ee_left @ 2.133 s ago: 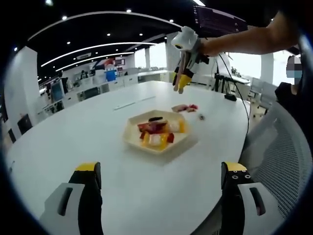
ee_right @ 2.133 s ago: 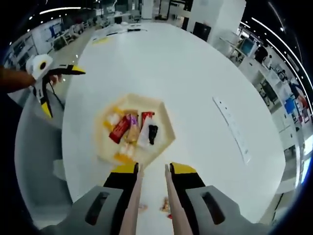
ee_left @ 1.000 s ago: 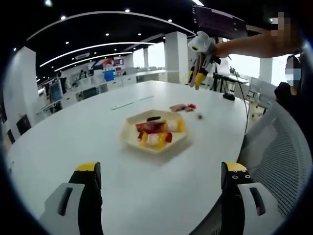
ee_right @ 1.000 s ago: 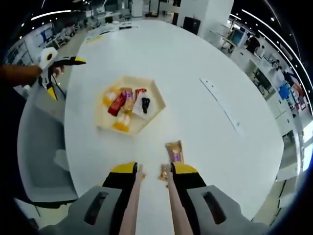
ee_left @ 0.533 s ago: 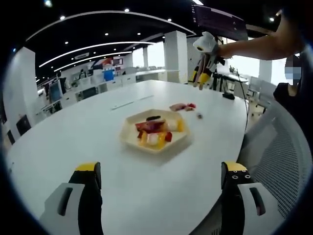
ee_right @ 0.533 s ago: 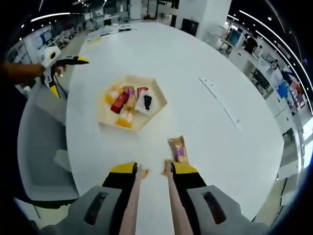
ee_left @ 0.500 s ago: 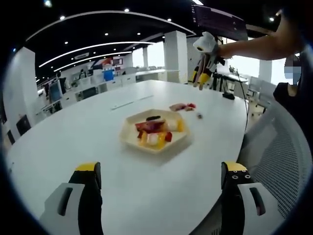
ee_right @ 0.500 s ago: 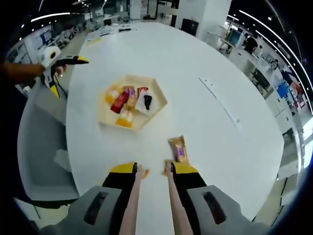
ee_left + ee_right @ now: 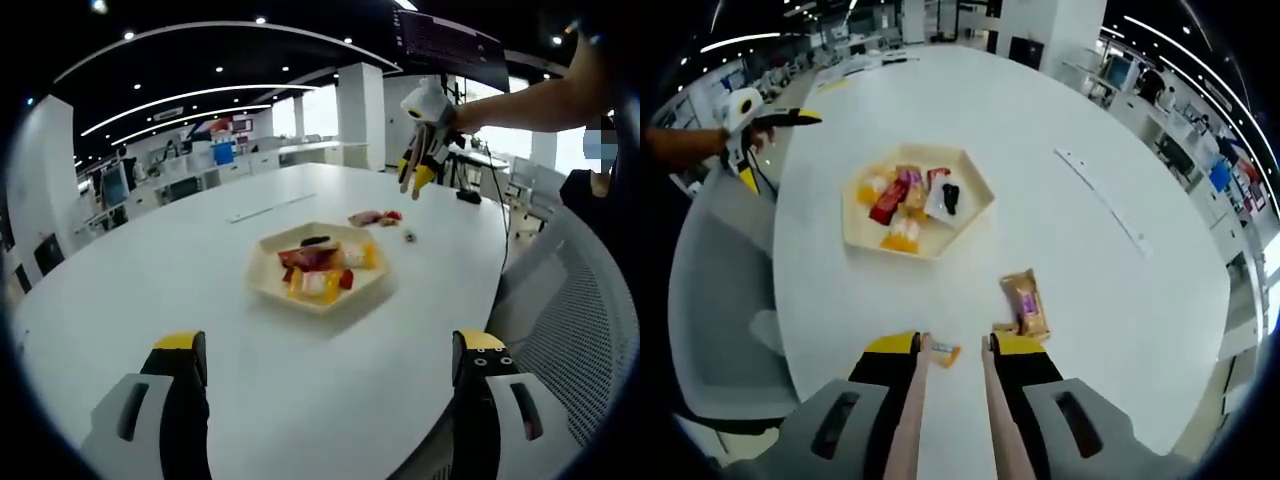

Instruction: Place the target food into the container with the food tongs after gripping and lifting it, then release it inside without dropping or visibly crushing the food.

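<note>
Right gripper (image 9: 954,345) jaws nearly closed on tongs (image 9: 948,420), above table (image 9: 1020,130); tray (image 9: 917,199) at 12, brown packet (image 9: 1024,301) at 2. Left gripper (image 9: 330,350) wide open, empty.

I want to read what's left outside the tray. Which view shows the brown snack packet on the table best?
The right gripper view: the brown snack packet lies close, seen from above, beside the tongs. In the left gripper view it is a small, far-off patch beyond the tray.
</note>
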### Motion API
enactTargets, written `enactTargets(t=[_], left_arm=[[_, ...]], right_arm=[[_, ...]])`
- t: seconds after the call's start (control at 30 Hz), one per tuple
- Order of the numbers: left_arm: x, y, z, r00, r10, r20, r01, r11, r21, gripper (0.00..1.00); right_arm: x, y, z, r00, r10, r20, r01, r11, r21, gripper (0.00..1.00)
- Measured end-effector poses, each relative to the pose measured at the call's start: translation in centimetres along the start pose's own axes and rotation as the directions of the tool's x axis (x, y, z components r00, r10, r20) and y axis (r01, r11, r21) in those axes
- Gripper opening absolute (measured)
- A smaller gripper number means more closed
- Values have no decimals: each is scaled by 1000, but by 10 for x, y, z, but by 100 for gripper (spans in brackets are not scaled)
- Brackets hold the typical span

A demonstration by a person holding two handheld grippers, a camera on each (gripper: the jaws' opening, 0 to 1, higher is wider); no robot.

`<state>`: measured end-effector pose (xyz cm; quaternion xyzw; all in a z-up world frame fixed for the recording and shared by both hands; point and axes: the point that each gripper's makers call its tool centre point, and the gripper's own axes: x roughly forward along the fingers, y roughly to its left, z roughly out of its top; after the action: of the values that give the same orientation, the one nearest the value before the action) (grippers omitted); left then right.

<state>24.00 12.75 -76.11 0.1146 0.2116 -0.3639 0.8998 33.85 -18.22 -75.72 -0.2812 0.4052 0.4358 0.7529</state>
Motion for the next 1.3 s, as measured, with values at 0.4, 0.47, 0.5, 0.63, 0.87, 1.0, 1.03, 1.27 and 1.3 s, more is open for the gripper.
enactTargets(t=[0.4, 0.47, 0.5, 0.63, 0.87, 1.0, 1.03, 1.27, 1.3], left_arm=[[0, 0, 0, 1000, 2, -1, -2, 1000, 0, 99], [0, 1, 0, 1000, 2, 0, -2, 1000, 0, 99], [0, 1, 0, 1000, 3, 1, -3, 1000, 0, 99], [-1, 1, 0, 1000, 5, 2, -5, 1000, -2, 99], [-1, 1, 1, 1000, 6, 4, -6, 1000, -3, 99], [-1, 1, 1, 1000, 7, 6, -7, 1000, -5, 99], [-1, 2, 1, 1000, 8, 7, -8, 1000, -6, 99], [-1, 2, 1, 1000, 9, 5, -9, 1000, -4, 99], [-1, 2, 1, 1000, 9, 7, -9, 1000, -6, 99]], right_arm=[[18, 7, -10, 1000, 1, 2, -1, 1000, 13, 27], [22, 9, -12, 1000, 5, -2, -5, 1000, 16, 27], [23, 9, -13, 1000, 5, -4, -5, 1000, 16, 27], [30, 13, -16, 1000, 11, -11, -10, 1000, 18, 27], [41, 14, -21, 1000, 13, -19, -13, 1000, 7, 27], [47, 17, -25, 999, 22, -29, -22, 1000, -1, 27], [49, 16, -26, 999, 22, -34, -22, 1000, -6, 27], [58, 16, -31, 999, 28, -39, -29, 999, -13, 27], [58, 17, -32, 999, 30, -41, -30, 999, -11, 27]])
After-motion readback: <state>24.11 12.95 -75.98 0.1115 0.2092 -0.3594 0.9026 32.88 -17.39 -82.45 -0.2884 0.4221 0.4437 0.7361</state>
